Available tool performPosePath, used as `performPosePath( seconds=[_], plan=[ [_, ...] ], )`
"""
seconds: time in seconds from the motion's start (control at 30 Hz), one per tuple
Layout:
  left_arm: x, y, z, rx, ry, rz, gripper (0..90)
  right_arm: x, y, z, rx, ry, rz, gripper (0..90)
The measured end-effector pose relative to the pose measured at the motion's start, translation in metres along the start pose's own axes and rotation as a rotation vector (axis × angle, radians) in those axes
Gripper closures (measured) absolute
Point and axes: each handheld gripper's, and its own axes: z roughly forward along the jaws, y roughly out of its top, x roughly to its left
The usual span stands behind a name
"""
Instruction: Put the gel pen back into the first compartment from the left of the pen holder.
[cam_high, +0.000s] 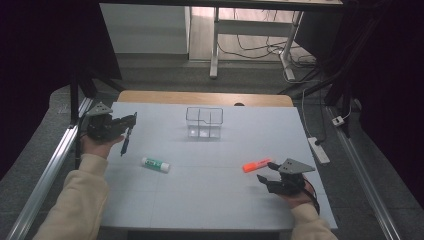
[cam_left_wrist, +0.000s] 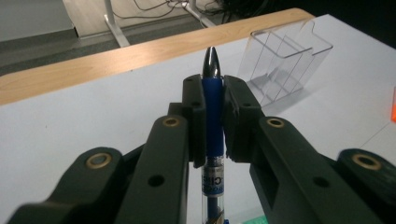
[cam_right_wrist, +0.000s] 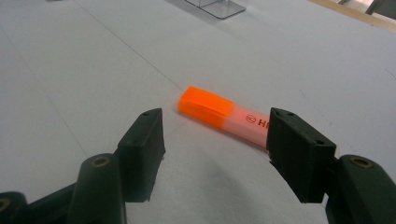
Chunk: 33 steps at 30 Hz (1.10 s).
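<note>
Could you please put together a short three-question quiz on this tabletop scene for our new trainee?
1. True or false: the left gripper is shut on the blue pen.
2. Which thing lies just ahead of the open right gripper? A) the glue stick B) the orange highlighter C) the clear plastic organiser
3. Fill in: the clear plastic organiser stands near the table's ____ edge, seen from the person's side.

Key: 1. True. 2. B; the highlighter lies on the table, not gripped. 3. Far.
</note>
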Motion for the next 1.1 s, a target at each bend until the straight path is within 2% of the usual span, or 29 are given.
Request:
performPosePath(
  seconds=[0.43,0.7,1.1],
  plan=[
    [-0.003,0.008,0.0,-0.072,-0.063,-0.048,79.5,0.0,0.0,0.0,-0.001,-0.004,0.004,36.8],
    [-0.01,0.016,0.002,-0.104,-0.102,-0.052,79.5,-0.001,0.0,-0.001,0.001,-0.008,0.005,36.7],
    [-0.021,0.034,0.011,-0.123,-0.16,-0.044,79.4,-0.001,-0.001,-0.001,0.002,-0.008,0.008,36.6]
  ],
)
